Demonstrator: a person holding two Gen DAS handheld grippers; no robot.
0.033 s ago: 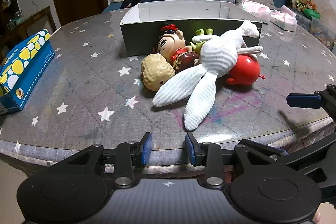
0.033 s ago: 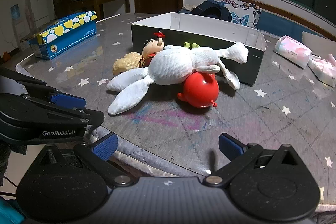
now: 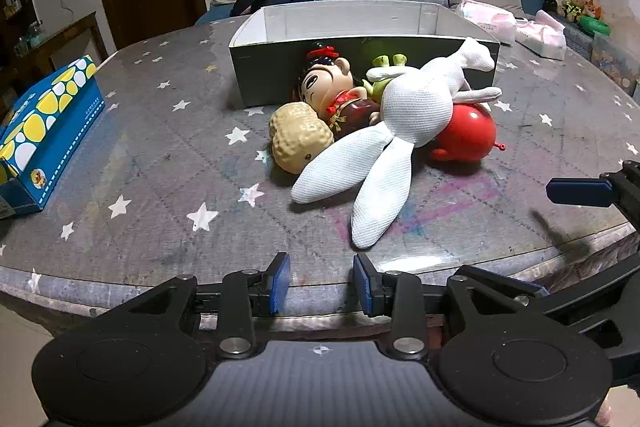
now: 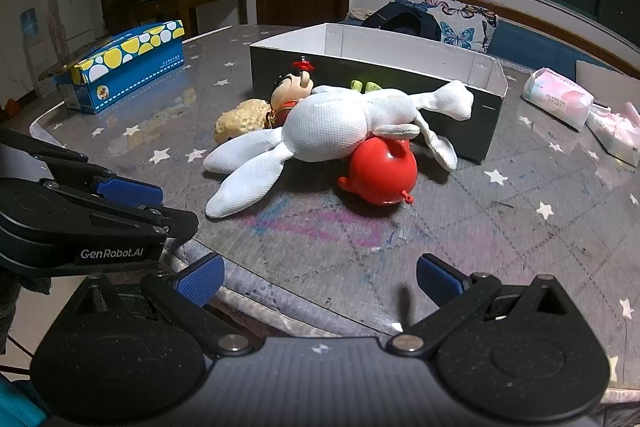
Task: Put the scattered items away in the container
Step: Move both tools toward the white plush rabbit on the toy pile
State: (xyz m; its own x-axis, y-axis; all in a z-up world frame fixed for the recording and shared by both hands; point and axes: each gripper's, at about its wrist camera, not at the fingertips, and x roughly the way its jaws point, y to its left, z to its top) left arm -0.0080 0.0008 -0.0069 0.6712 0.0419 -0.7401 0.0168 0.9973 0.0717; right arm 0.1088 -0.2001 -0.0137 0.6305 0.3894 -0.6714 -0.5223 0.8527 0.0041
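Blue tissue box (image 3: 48, 131) far left on desk (image 3: 160, 163). Left claw (image 3: 321, 283) spread w/ nothing between, at desk's near edge. Toy heap mid-desk touching container (image 3: 360, 35) front wall: peanut toy (image 3: 300, 137), doll (image 3: 332, 89), white plush (image 3: 408, 115) on top, red ball toy (image 3: 466, 137). Right claw (image 4: 320, 277) spread wide, nothing between.

We see a blue tissue box (image 3: 48, 131) at nine o'clock on the table (image 3: 160, 155), pink packets (image 3: 516, 25) at two.
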